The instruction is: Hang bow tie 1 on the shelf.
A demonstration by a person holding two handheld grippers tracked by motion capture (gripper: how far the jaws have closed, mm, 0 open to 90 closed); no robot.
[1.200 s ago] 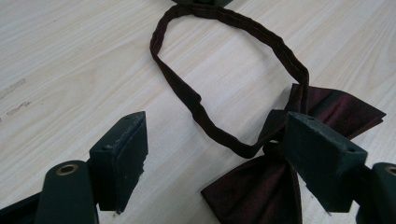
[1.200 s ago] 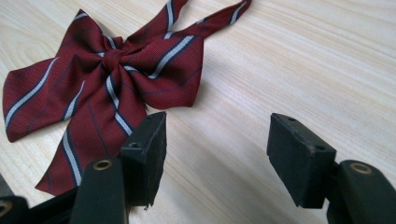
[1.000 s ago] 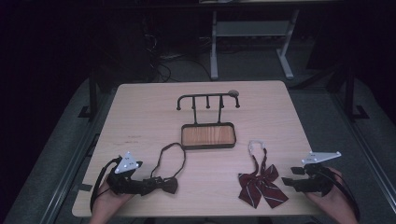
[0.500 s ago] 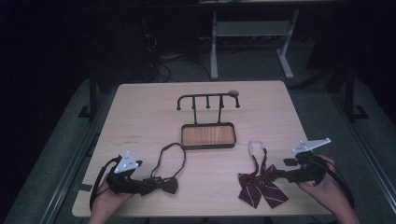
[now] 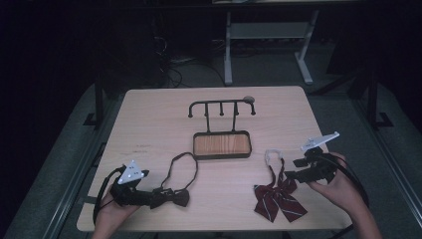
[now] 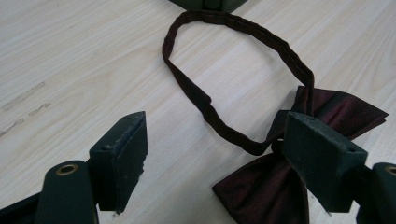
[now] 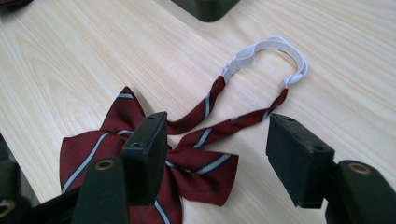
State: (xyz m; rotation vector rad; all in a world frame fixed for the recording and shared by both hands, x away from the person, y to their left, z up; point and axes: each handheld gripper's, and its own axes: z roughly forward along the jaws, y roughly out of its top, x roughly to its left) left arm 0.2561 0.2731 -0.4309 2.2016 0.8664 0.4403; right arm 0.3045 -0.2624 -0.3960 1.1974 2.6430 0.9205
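Observation:
A dark maroon bow tie (image 5: 171, 197) (image 6: 280, 186) lies at the table's front left, its strap loop (image 6: 233, 70) spread out toward the middle. My left gripper (image 5: 157, 195) (image 6: 219, 158) is open and low over the table, its jaws on either side of the bow's near end and strap. At the front right lies a red striped bow tie (image 5: 276, 203) (image 7: 93, 149) with a white clasp strap (image 5: 273, 155) (image 7: 271, 51). My right gripper (image 5: 292, 169) (image 7: 222, 154) is open just above the striped straps, with nothing held.
A black hook stand (image 5: 221, 103) rises from a wood-bottomed tray (image 5: 222, 133) at the table's middle. A small round thing (image 5: 247, 98) sits by the stand's right end. The table edge (image 5: 209, 230) runs close in front of both ties.
My right gripper has moved forward and left, from beside the striped bow to over its straps. The left gripper and both ties have stayed put.

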